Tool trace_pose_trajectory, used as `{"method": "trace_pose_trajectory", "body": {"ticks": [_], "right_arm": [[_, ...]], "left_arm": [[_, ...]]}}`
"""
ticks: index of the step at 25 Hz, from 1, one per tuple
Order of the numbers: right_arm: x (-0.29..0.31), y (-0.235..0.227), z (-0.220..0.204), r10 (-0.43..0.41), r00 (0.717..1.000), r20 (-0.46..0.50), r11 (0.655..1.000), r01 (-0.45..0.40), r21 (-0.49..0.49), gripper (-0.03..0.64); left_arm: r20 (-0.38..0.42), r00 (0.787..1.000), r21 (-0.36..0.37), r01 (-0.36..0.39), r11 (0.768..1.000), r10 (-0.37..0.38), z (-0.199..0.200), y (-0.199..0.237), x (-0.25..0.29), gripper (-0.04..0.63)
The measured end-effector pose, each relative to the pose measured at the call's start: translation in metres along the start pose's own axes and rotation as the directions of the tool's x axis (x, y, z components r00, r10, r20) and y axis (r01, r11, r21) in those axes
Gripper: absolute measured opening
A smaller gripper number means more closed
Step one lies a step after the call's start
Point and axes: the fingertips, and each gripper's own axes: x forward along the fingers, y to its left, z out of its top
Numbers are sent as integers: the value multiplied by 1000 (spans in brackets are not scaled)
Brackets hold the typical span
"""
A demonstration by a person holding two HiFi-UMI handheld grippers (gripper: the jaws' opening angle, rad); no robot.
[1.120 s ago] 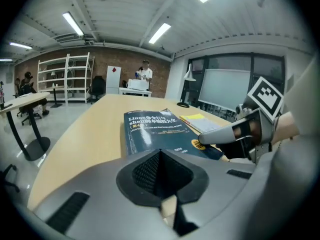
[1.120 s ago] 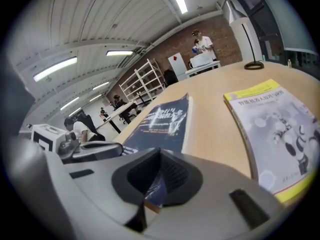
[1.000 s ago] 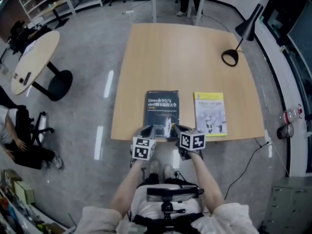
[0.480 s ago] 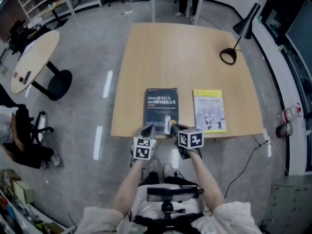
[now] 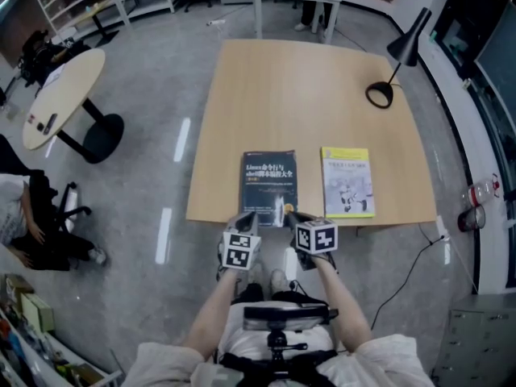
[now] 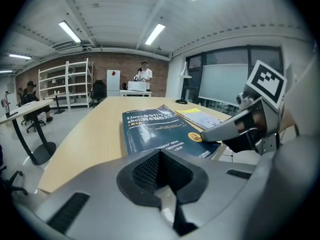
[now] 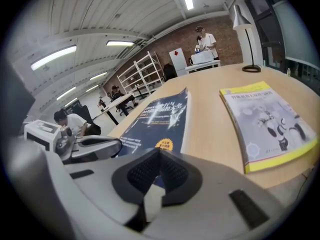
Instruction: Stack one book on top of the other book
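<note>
Left book (image 5: 269, 185) lies beside right book (image 5: 347, 181), apparently at the table's (image 5: 298, 95) near edge.

Cover of dark blue book (image 5: 269, 187): "Linux", "shell".

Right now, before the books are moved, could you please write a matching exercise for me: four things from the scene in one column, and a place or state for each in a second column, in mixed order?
Things:
1. dark blue book
2. yellow book
3. black lamp
4. left tool

Places or states:
A. stands at the far right corner of the table
B. shut, with nothing between its jaws
C. lies flat by the near edge, the left one of two in the head view
D. lies flat by the near edge, the right one of two in the head view

Pairs: 1-C, 2-D, 3-A, 4-B
</note>
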Motion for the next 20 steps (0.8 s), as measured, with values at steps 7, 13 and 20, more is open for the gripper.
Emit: {"method": "trace_pose_trajectory", "body": {"ticks": [7, 13, 20], "right_arm": [[-15, 9, -20, 20, 1000, -13, 1000, -20, -8, 2], [-23, 13, -31, 47, 999, -20, 999, -48, -5, 2], [-26, 13, -33, 92, 996, 10, 996, -93, 9, 3]], "left_arm": [[-11, 1000, -24, -3, 1000, 3, -10, -8, -14, 2], [-15, 1000, -9, -11, 1000, 11, -17, -16, -25, 2], [-10, 1000, -63, 5, 998, -6, -21, -18, -28, 2]]}}
